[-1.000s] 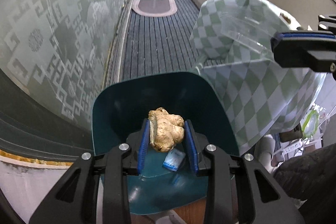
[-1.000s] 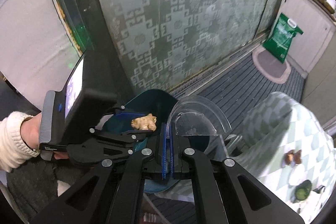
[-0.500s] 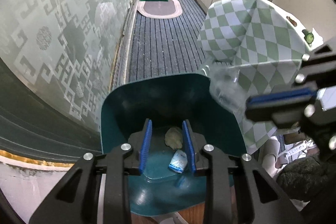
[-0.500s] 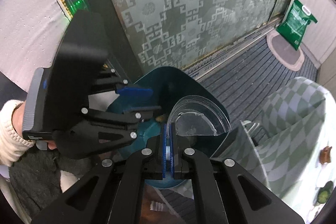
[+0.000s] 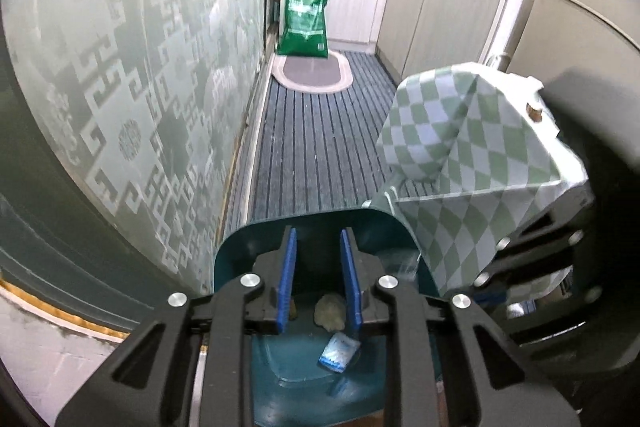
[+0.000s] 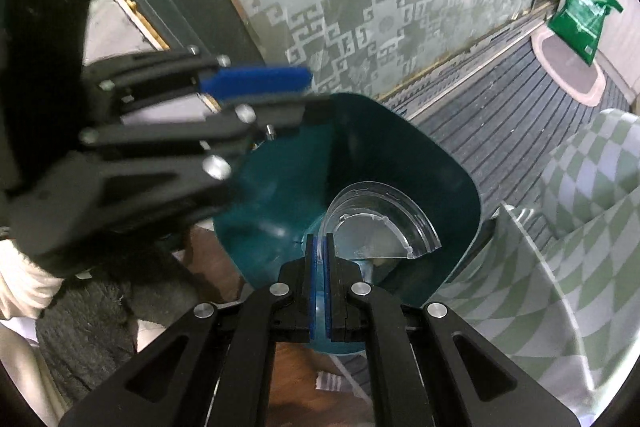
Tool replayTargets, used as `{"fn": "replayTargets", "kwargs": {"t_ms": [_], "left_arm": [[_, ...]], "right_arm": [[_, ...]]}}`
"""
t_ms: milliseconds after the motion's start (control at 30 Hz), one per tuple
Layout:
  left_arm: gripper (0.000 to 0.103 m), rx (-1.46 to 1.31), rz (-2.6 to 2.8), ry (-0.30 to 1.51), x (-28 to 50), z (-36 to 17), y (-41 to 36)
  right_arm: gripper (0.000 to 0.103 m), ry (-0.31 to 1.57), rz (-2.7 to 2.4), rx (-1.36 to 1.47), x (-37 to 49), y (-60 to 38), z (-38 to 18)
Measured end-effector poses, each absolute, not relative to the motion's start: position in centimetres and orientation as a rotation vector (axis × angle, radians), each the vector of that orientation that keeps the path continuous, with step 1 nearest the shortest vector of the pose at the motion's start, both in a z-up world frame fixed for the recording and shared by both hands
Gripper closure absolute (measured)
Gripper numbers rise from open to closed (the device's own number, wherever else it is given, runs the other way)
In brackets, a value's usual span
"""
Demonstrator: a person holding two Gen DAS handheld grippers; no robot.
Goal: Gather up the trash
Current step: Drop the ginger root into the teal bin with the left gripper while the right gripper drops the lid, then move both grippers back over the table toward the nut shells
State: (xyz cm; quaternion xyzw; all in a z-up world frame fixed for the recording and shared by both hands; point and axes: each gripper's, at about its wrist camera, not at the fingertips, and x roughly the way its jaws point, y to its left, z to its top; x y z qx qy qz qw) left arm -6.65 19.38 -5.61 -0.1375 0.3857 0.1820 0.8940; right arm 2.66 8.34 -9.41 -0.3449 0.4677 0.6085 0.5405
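Closing on nothing, the left claw (image 5: 318, 281) hangs over the bin (image 5: 236, 251), where the ginger (image 5: 329, 313) and a blue packet (image 5: 338, 347) lie (on the bottom). The right claw (image 6: 319, 269) pinches a clear lid (image 6: 380, 215) inside the bin's mouth.

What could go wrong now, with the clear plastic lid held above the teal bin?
1. The right tool pinches the clear plastic lid only at its edge, so the lid may slip and fall beside the teal bin, onto the floor.
2. The left tool, its jaws closing on nothing, hangs close over the bin; the lid might strike it on the way down.
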Motion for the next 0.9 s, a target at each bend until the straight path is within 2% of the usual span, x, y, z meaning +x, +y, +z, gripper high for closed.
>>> {"fn": "replayTargets", "kwargs": {"t_ms": [233, 300, 367, 700, 900], "left_arm": [[0.085, -0.278, 0.387, 0.705, -7.0, -3.4, 19.1], [0.085, -0.277, 0.385, 0.687, -6.9, -3.0, 18.9], [0.086, -0.274, 0.386, 0.675, -6.7, -2.7, 18.7], [0.088, -0.29, 0.37, 0.559, -6.5, -0.2, 17.4], [0.088, -0.276, 0.351, 0.453, -6.3, 2.0, 15.7]], "right_arm": [[0.099, 1.189, 1.461, -0.785, 3.0, 8.2, -10.5], [0.088, 1.19, 1.458, -0.774, 3.2, 8.0, -10.4], [0.066, 1.189, 1.466, -0.746, 3.3, 7.8, -10.0], [0.066, 1.065, 1.478, -0.675, 4.0, 6.3, -6.9], [0.066, 0.907, 1.454, -0.613, 5.0, 4.5, -3.8]]}}
